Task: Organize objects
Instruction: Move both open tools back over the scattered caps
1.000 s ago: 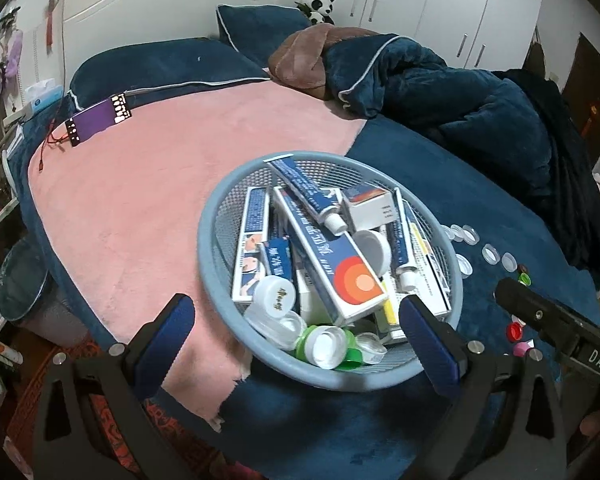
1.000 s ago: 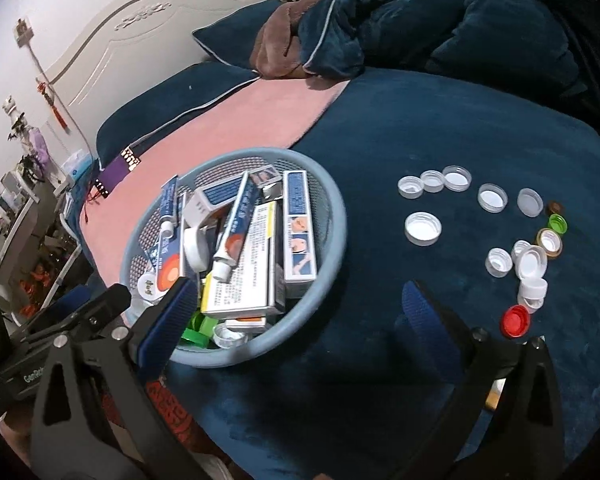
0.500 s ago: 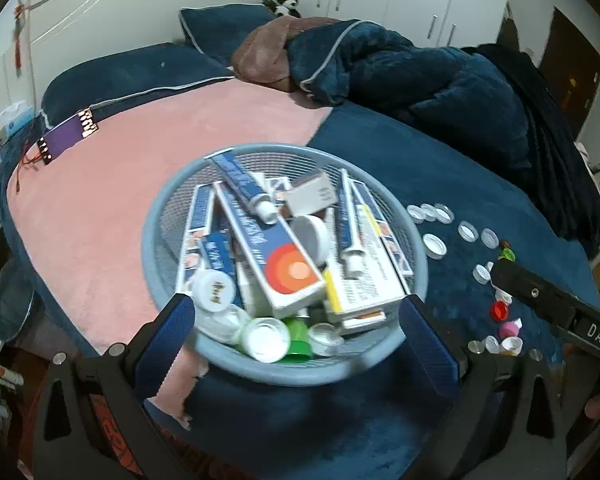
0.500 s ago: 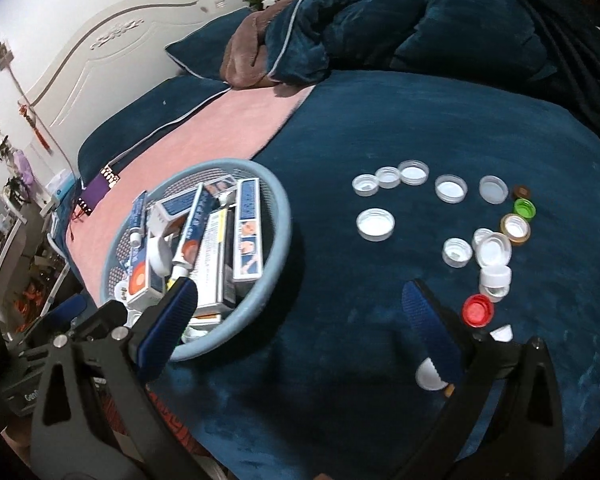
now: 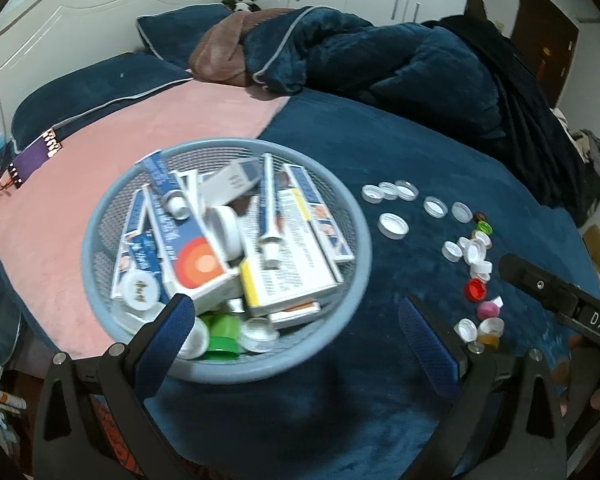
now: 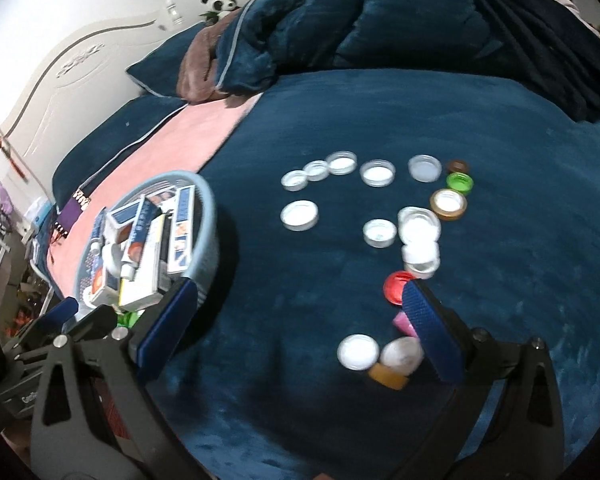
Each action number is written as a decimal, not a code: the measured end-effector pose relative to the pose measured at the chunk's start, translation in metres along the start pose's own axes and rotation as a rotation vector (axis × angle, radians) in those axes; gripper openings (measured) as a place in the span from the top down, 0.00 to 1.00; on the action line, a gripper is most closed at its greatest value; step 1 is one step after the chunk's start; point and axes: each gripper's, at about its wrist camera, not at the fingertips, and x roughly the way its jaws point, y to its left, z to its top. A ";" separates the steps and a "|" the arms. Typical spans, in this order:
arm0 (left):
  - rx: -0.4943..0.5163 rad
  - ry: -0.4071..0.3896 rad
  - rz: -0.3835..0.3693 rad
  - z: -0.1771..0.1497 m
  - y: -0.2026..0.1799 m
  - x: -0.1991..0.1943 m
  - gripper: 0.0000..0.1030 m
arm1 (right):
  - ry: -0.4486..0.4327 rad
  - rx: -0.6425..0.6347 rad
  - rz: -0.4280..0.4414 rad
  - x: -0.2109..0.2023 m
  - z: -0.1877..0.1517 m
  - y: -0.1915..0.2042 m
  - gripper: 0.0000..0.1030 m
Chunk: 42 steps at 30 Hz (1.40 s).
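- A round pale-blue wire-mesh basket [image 5: 364,240] sits on a bed, straddling the edge between a pink plush blanket [image 5: 148,132] and a dark blue plush bedspread [image 5: 400,148].
- The basket is heaped with white-and-blue medicine cartons [image 5: 292,240], a carton bearing an orange disc [image 5: 200,264], ointment tubes [image 5: 269,216], small white jars [image 5: 140,286] and green caps [image 5: 220,332].
- Loose bottle caps [image 6: 376,172] lie scattered on the bedspread to the basket's right, mostly white, alongside a red cap [image 6: 396,286], a green cap [image 6: 459,182], a gold-rimmed cap [image 6: 447,203] and a pink one [image 6: 403,322].
- The left gripper [image 5: 300,344] hovers over the basket's near rim, blue-padded fingers spread wide, holding nothing.
- The right gripper [image 6: 300,332] hangs above the bedspread, equally wide apart and empty, one pad close over the red cap.
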 end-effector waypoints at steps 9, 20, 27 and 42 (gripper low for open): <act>0.061 0.027 -0.033 -0.005 -0.029 0.010 0.01 | 0.000 0.050 -0.057 -0.008 -0.009 -0.036 0.00; 0.117 0.065 -0.089 -0.013 -0.065 0.030 0.01 | -0.001 0.108 -0.112 -0.016 -0.018 -0.076 0.00; 0.159 0.106 -0.123 -0.021 -0.092 0.047 0.01 | 0.008 0.138 -0.161 -0.016 -0.026 -0.102 0.00; 0.166 0.190 -0.120 -0.054 -0.115 0.113 0.01 | 0.035 0.141 -0.368 -0.002 -0.060 -0.153 0.00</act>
